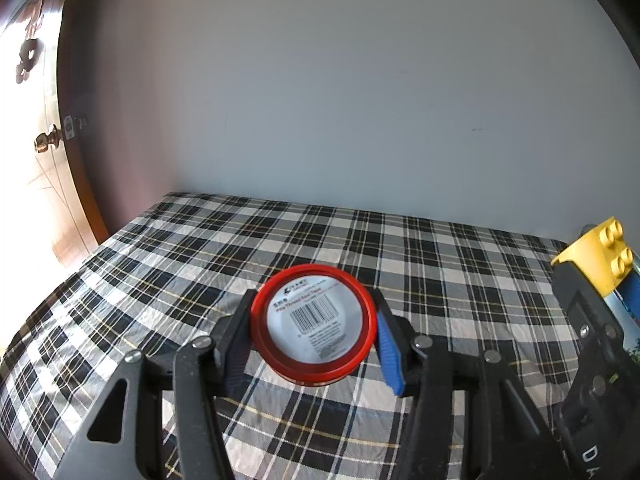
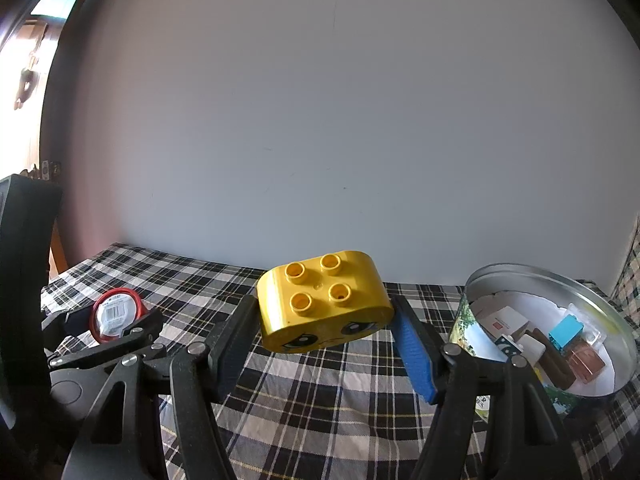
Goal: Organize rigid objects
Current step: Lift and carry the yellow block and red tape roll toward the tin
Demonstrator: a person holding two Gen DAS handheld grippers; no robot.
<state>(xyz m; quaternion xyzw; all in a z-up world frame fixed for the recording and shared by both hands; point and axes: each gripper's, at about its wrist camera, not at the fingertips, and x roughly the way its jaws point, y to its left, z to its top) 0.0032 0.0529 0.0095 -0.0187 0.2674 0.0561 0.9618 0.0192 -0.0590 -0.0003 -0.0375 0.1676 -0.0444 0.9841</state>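
Two tongs, one thing each: left tongs (image 1: pixel 314 334) clamped on one round red-rimmed tape case (image 1: pixel 314 322), label and barcode up, lifted over the plaid-covered counter (image 1: pixel 200 248); right tongs (image 2: pixel 325 330) clamped on one yellow toy brick (image 2: pixel 324 300), four studs on top, face printed on its front. One open round tin (image 2: pixel 548 332) just right of the brick, several small blocks inside. One door knob (image 1: pixel 47 142) far left.
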